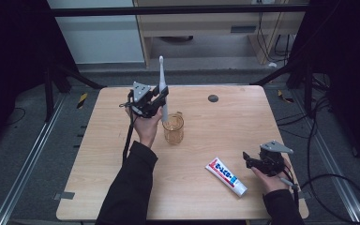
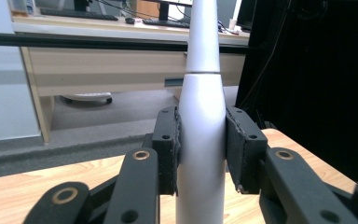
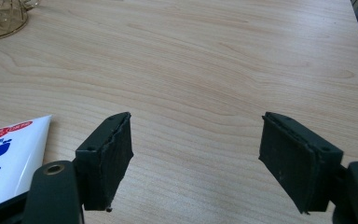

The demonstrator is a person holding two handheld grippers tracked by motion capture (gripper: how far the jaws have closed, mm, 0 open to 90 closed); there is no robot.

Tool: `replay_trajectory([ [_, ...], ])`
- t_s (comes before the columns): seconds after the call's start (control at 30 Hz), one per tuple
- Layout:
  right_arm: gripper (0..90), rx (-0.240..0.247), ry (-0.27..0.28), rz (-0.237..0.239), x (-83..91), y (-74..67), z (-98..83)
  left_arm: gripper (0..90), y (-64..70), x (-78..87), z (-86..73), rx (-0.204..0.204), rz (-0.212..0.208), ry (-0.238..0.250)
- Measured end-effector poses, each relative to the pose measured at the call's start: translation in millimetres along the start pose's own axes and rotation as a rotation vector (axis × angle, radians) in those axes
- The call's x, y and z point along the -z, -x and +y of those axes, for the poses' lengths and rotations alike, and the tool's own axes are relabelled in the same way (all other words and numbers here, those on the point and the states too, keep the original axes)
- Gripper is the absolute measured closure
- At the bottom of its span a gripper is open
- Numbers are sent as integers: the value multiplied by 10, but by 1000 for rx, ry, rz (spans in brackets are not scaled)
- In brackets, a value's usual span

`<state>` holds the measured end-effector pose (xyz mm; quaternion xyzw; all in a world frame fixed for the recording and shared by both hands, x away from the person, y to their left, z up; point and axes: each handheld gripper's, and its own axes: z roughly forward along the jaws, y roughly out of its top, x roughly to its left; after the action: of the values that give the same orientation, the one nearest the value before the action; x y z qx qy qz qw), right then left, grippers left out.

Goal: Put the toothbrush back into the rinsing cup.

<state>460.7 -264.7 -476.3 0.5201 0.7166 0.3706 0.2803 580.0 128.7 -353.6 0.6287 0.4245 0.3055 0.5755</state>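
Left gripper (image 1: 161,101) is clamped on the white electric toothbrush (image 1: 162,84), pads pressing both sides of the thick handle in the left gripper view (image 2: 200,140). The brush stands nearly upright, head up, lower end right at or just inside the rim of the amber glass cup (image 1: 173,129); from the high view it's hard to say whether the tip is already in the cup or just above it. So the work in hand looks like a toothbrush being put into, or taken out of, the cup; can't tell which from here. Either way the brush is not free yet.

The right gripper (image 1: 253,161) sits low over the near right part of the table (image 1: 206,197), jaws wide apart with nothing between them; its own view shows bare wood between the pads (image 3: 109,158). The toothpaste tube (image 1: 226,176) lies flat on the table just beside it, on the side towards the cup, apart from the jaws and untouched; its end shows at the left edge of the right gripper view (image 3: 4,154). The cup's base peeks in at the top left there (image 3: 0,18), well apart from this gripper.

Left to do, probably: settle the brush, then the tube.
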Motion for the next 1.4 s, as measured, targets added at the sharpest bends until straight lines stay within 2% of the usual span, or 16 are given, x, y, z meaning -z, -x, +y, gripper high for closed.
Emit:
replay_trajectory([
  [0.23,257,0,-2,0,0,-3,-3,668,51,-66,-57,-17,-8,-15],
  [0.43,258,5,-2,-3,0,-1,-5,668,97,-118,-121,-34,-31,-25],
  [0.67,259,5,-4,-1,-2,-1,-7,668,89,-153,-236,-45,-45,-43],
  [1.4,259,5,-10,-5,-4,2,-15,667,51,-111,-575,-68,-62,-75],
])
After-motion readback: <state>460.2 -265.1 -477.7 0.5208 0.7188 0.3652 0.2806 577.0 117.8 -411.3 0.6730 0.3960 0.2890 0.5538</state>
